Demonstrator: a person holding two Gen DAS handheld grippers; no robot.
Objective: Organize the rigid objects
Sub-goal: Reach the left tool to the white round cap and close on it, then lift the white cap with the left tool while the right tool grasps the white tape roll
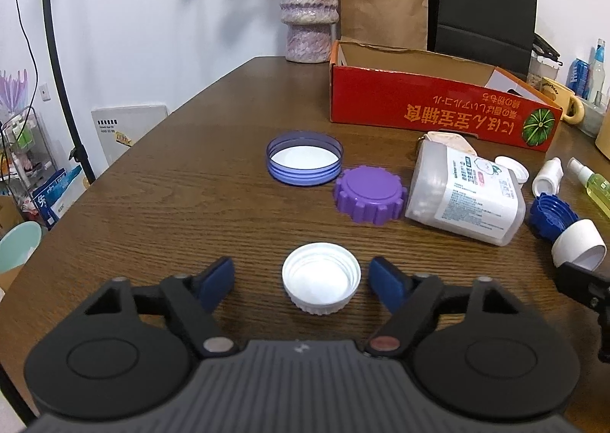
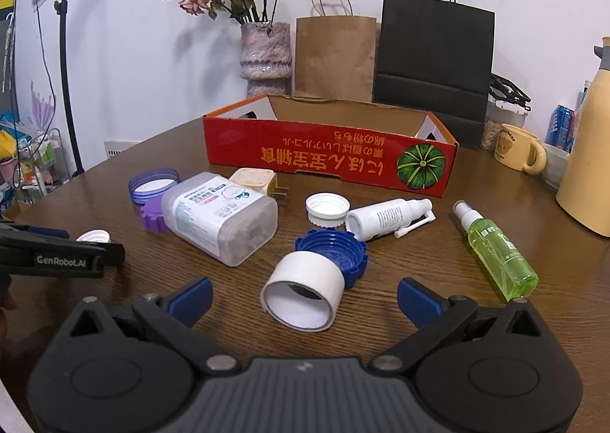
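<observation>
My left gripper (image 1: 303,278) is open, its blue pads either side of a white ribbed cap (image 1: 321,283) lying open side up on the wooden table (image 1: 171,204). My right gripper (image 2: 305,297) is open around a white cylindrical cap (image 2: 303,290) lying on its side against a blue lid (image 2: 335,248). A clear labelled jar (image 2: 219,217) lies on its side. A purple lid (image 1: 369,199) and a translucent blue lid (image 1: 304,163) lie beyond the left gripper. An open red cardboard box (image 2: 328,154) stands behind.
A white spray bottle (image 2: 389,219), another white cap (image 2: 327,208), a green spray bottle (image 2: 497,251) and a beige plug (image 2: 255,180) lie near the box. A vase (image 2: 265,57), paper bags (image 2: 335,57), a yellow mug (image 2: 518,148) and a cream jug (image 2: 589,166) stand at the back.
</observation>
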